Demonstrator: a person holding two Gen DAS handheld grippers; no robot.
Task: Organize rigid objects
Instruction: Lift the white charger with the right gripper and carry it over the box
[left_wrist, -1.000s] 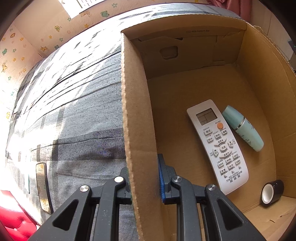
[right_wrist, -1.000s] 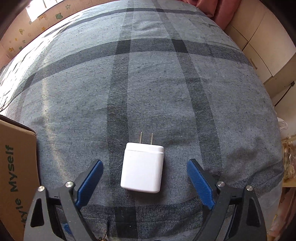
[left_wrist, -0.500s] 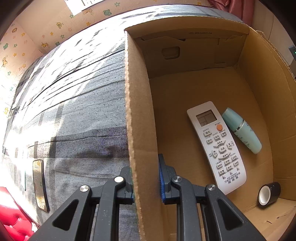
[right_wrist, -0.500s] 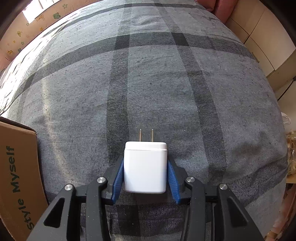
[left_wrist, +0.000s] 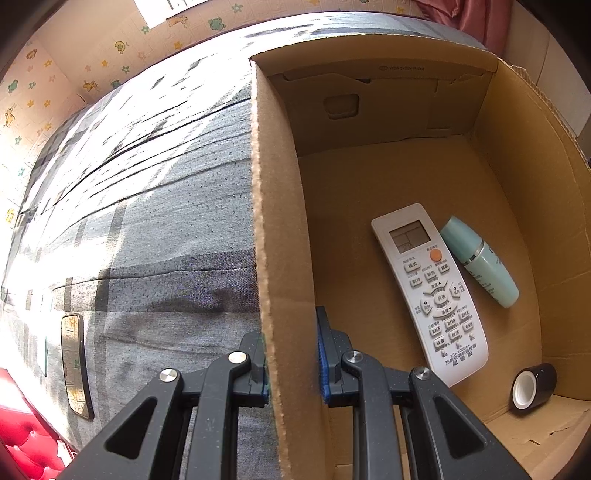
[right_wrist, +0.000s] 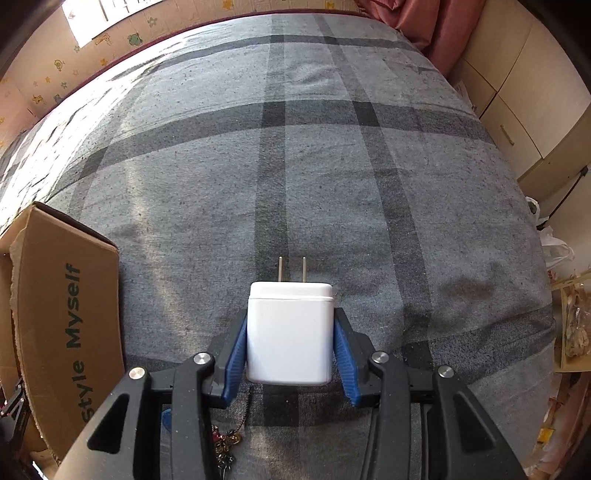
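Below me a grey plaid bedsheet (right_wrist: 332, 177) covers the bed. Cartoon-animal wallpaper (left_wrist: 92, 70) lines the far wall, cream cabinets (right_wrist: 524, 107) beside a pink curtain (right_wrist: 443, 29).

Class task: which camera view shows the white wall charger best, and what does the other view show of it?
The right wrist view: the white wall charger fills its centre, prongs forward, clamped in the right hand-held gripper. The left wrist view shows nothing of it.
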